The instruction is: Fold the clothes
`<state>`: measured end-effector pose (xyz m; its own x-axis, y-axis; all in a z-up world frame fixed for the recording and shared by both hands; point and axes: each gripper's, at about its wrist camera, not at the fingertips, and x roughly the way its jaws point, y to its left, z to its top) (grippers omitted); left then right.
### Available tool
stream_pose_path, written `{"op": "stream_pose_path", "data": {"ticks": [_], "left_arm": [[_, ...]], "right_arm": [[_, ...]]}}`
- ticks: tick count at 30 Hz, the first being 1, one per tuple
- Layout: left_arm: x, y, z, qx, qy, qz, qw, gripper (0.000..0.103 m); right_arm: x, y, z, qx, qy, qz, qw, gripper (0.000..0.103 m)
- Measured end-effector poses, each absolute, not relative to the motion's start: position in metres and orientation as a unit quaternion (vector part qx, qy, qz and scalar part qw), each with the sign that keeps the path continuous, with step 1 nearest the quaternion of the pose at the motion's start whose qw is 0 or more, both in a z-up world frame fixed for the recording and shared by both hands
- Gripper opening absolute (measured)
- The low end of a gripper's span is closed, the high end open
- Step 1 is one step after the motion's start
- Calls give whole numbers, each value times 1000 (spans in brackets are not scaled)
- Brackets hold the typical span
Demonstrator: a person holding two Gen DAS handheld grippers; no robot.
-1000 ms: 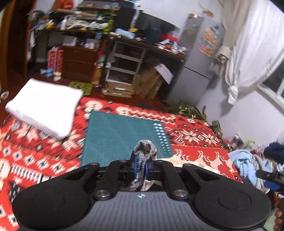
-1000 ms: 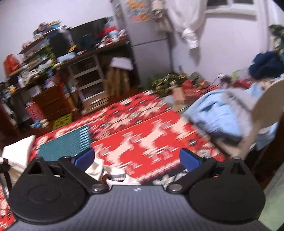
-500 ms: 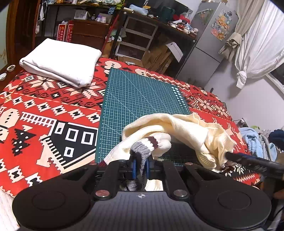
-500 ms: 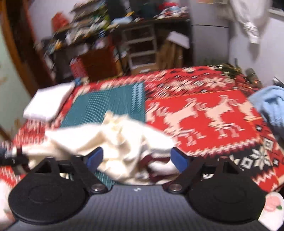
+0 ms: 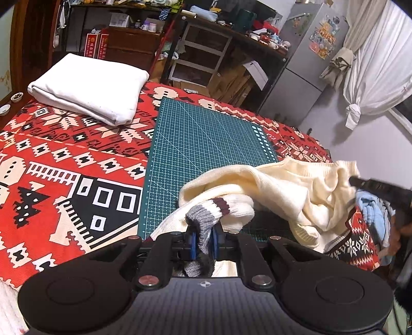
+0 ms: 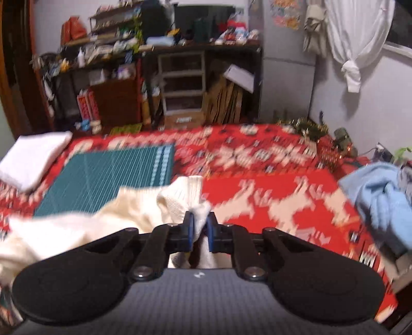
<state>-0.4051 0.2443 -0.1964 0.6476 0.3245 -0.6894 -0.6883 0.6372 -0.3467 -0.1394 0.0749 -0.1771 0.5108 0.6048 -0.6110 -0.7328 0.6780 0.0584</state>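
- Left gripper (image 5: 202,238) pinches the grey cuff (image 5: 199,219) of the cream sweater (image 5: 296,190), as it did a second ago.
- Right gripper (image 6: 199,229), spread wide a second ago, is closing; its jaws now press a ribbed edge of the sweater.
- Sweater, barely in view a second ago, now lies bunched at the near end of the green cutting mat (image 5: 206,144), on the red patterned surface (image 5: 64,159).
- Judgement: both ends secured; spreading flat can begin.
- Folded white cloth (image 5: 90,87) sits well apart.

A lived-in home room: cluttered shelves (image 5: 123,15), a fridge (image 5: 301,61), knotted curtain (image 5: 373,64), patterned blanket (image 5: 64,165).
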Motion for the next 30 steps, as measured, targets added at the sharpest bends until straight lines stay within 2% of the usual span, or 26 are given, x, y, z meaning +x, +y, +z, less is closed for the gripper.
{"op": "stream_pose_path", "data": {"ticks": [7, 8, 11, 13, 16, 19, 22, 25, 28, 30], "left_arm": [[-403, 244, -195, -301, 296, 302, 855, 13], [-402, 243, -193, -297, 297, 303, 855, 14], [-402, 238, -187, -278, 298, 303, 861, 15], [-401, 234, -182, -263, 297, 302, 867, 17], [-398, 228, -173, -242, 295, 294, 876, 19], [-392, 220, -163, -227, 290, 265, 891, 29], [-380, 212, -159, -217, 304, 217, 902, 30], [-361, 192, -155, -159, 319, 176, 918, 34], [-337, 174, -158, -105, 339, 133, 925, 44], [-318, 163, -165, -65, 356, 116, 925, 48]], "right_arm": [[-82, 71, -160, -36, 314, 374, 872, 8], [-73, 71, -163, -25, 325, 368, 871, 12], [-52, 66, -178, 14, 355, 345, 869, 43], [-48, 56, -188, 34, 368, 342, 864, 43], [-51, 43, -202, 42, 380, 337, 860, 49], [-67, 28, -212, 37, 381, 342, 858, 56], [-86, 14, -220, 34, 385, 354, 852, 60], [-101, 3, -226, 43, 393, 369, 841, 64], [-115, -5, -229, 54, 400, 382, 831, 71], [-122, -7, -233, 42, 394, 383, 835, 82]]}}
